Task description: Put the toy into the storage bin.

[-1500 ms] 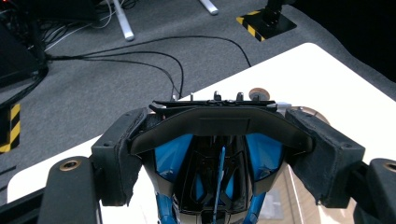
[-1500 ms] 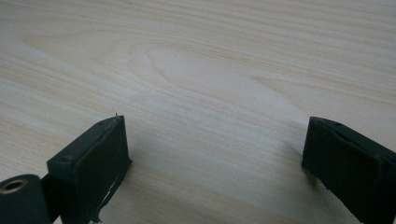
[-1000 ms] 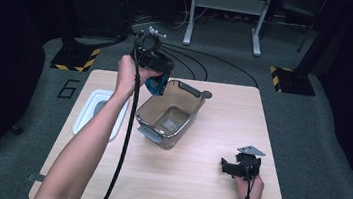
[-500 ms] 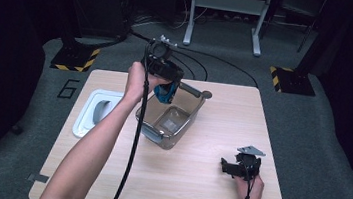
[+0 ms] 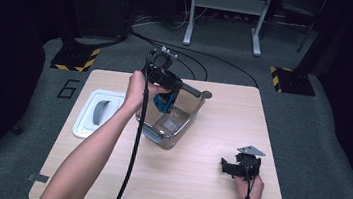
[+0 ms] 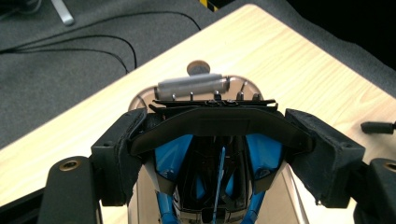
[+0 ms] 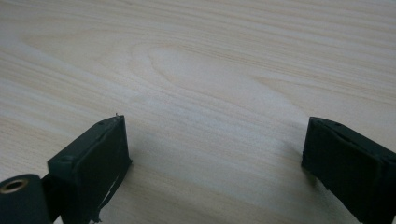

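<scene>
A: Status on the blue-and-black item (image 6: 219, 172)?

B: It is gripped between the jaws of the left gripper (image 5: 166, 85), jaws closed in on its 2 sides across the black curved top edge. It is held over the clear container (image 5: 167, 123), partly lowered inside the rim; contact with the bottom cannot be told.

A: So placement is not done?

B: Judged not finished. Item is still clamped; release and withdrawal are left. The white lid (image 5: 96, 112) lies flat on the table (image 5: 214, 194) just to the left of the container, so closing is also judged pending, if wanted.

A: Right gripper (image 5: 237, 168)?

B: Parked low on the table near the front right corner, well apart from the container. Jaws are spread wide, nothing is held; bare wood is seen between them in the right gripper view.

A: Materials?

B: Container: transparent plastic, rounded corners, with a grey cylindrical handle (image 6: 192, 85) at the far rim. Item: glossy hard plastic, blue panels in a black frame, exact type cannot be told. Jaw pads: matte black, rough-edged. Table: pale wood-grain laminate
</scene>
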The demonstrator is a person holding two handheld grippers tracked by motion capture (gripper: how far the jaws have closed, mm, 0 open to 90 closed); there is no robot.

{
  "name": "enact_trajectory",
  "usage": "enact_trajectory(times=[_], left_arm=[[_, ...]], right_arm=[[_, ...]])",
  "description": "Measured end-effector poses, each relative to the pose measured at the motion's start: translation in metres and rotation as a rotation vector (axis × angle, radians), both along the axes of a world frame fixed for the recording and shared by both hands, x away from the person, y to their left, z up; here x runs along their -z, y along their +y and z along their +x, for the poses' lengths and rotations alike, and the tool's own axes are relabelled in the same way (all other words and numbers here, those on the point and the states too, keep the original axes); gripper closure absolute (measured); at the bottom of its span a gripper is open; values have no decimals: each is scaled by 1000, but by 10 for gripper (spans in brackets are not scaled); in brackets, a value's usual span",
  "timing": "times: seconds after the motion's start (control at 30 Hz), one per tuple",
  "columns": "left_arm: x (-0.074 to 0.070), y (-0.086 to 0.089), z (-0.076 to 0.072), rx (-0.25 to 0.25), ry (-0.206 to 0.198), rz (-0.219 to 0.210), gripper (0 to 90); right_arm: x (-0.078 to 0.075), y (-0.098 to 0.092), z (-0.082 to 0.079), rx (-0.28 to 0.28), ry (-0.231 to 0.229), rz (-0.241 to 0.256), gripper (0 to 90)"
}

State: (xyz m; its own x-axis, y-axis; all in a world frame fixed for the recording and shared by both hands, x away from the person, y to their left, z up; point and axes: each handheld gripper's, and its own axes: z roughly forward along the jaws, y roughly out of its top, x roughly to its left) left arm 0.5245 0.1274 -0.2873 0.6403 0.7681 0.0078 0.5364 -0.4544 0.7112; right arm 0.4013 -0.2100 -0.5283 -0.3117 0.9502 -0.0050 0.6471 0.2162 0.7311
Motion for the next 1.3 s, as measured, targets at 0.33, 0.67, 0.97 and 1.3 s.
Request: enact_trajectory(times=[0.33,0.67,0.97,1.3], left_arm=[[24,7,-2,-14,71,24,244],[46,8,-1,-11,139,71,244],[60,9,0,-12,215,83,245],[71,6,1,-1,277,119,244]], right_arm=[[0,0,0,-1,1,-1,62],[0,0,0,0,0,0,62],[0,0,0,0,-1,-1,63],[0,0,0,0,-1,0,63]])
